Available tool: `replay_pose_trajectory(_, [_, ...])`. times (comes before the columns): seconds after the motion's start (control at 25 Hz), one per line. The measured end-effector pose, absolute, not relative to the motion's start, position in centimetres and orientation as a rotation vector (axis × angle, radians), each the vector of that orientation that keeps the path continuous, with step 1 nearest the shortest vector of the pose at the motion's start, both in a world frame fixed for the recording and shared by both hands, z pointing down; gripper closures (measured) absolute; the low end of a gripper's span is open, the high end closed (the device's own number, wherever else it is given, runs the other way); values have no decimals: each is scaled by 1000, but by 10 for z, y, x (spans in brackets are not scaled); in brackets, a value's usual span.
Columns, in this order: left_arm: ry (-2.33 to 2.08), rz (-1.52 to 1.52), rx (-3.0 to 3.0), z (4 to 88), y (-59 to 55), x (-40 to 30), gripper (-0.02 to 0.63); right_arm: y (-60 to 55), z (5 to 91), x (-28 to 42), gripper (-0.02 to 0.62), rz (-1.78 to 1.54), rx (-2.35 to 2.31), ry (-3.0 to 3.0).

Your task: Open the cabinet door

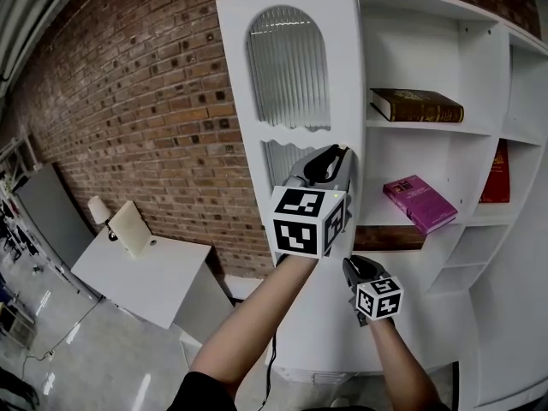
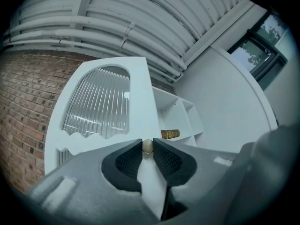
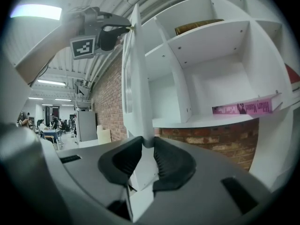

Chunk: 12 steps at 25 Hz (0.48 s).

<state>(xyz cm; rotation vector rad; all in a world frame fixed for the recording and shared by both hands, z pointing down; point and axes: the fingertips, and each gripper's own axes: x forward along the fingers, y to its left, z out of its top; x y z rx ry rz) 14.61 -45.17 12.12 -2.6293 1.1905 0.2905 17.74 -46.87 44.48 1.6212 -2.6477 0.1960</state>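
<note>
Snugly between left tongs (image 2: 147, 143): door knob (image 2: 147, 147)

White shelves (image 1: 402, 125) carry brown book (image 1: 417, 105), pink book (image 1: 419, 204).

A loft-style open-plan office or studio: bare red brick wall (image 1: 145, 101), exposed white ceiling pipes (image 2: 93, 27), a white shelved cabinet (image 1: 402, 50) with a brown book (image 1: 417, 105), and distant desks with seated people (image 3: 47, 128).
</note>
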Motion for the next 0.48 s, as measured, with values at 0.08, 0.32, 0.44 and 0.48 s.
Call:
replay_pose_trajectory(0.08, [1182,297,-2636,121,-449,144,525,-465,445,175,517,198,1625,-2644])
replay_pose_trajectory(0.32, [1153,313,-2662,121,-438,133,525,-452,445,166,520,195,1628,-2629])
replay_pose_trajectory(0.44, [1140,315,-2671,122,-432,128,526,-446,445,162,522,195,1634,-2621])
replay_pose_trajectory(0.48, [1138,317,-2673,122,-430,126,526,-443,445,160,522,195,1637,-2620])
